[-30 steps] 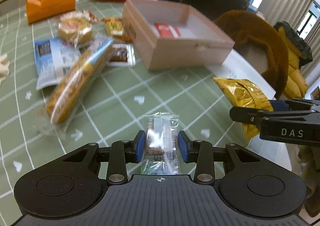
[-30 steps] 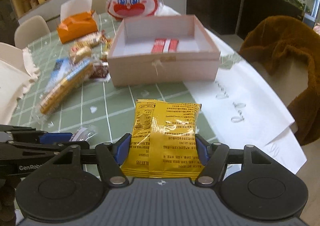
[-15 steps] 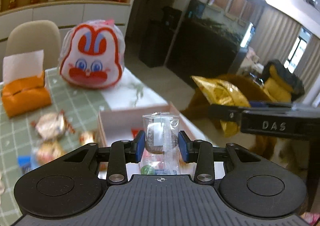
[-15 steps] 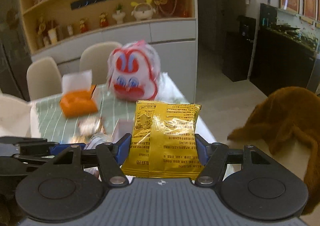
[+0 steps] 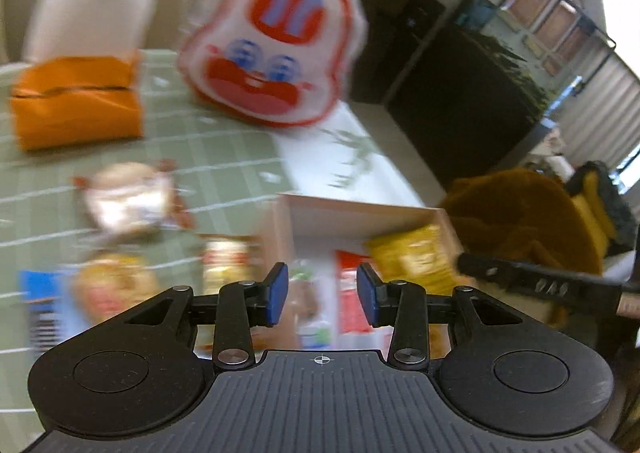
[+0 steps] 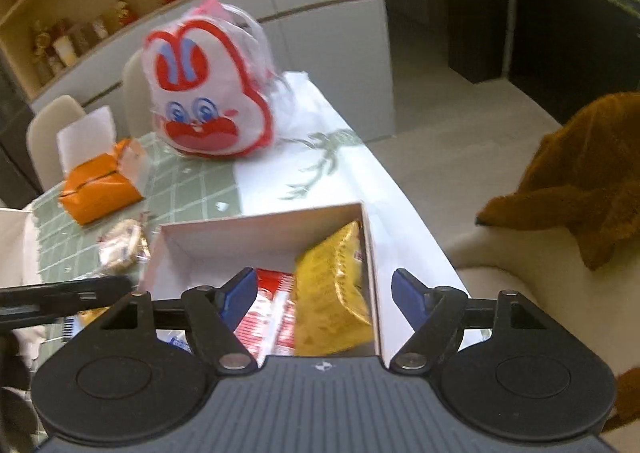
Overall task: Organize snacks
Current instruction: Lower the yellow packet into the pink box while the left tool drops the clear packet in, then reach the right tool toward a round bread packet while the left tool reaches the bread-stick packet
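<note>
No legible text; print on yellow packet (image 6: 334,285) and red packet (image 6: 266,313) blurred, possibly Chinese.

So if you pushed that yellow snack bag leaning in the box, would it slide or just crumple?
The yellow snack bag looks puffy and crinkled, so it would probably dent and crumple first. It seems light for its size. Propped against the box wall, it may well flop flat.

My left view is strongly motion-blurred; the right one is sharper. Daylight comes from the window (image 5: 592,101), and fisheye bends the edges.
</note>
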Available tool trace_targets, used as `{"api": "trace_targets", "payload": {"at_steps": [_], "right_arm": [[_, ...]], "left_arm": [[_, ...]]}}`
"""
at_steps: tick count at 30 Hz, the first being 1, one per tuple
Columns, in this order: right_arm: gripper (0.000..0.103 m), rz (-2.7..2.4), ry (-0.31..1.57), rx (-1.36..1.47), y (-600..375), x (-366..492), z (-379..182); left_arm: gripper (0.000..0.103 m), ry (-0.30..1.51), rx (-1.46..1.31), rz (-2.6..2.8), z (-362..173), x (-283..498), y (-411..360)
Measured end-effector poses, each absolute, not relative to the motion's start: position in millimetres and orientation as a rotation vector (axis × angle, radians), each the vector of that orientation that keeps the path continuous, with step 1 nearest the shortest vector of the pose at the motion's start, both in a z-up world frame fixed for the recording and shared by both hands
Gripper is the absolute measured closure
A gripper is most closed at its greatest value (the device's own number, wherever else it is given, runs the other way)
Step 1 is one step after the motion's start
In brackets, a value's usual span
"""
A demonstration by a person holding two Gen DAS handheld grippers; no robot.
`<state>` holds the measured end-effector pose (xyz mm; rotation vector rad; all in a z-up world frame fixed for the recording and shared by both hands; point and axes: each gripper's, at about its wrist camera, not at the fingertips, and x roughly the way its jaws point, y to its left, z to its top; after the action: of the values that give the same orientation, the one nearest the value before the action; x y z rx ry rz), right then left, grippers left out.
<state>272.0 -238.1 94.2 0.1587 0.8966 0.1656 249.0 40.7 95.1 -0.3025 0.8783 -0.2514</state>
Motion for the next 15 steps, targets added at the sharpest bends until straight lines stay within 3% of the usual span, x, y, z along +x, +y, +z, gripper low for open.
{"api": "trace_targets", "payload": {"at_steps": [6, 15], "right_arm": [[0.028, 0.211, 0.897, 0.141, -193.7, 264.5, 104.6], [0.028, 0.336, 0.949, -0.026, -44.8, 265.4, 102.3]], "left_arm": [[0.061, 0.838, -0.233, -0.062, 86.9, 196.0, 99.4], [0.061, 0.889, -0.151, -0.124, 58.9, 139.7, 129.5]]}}
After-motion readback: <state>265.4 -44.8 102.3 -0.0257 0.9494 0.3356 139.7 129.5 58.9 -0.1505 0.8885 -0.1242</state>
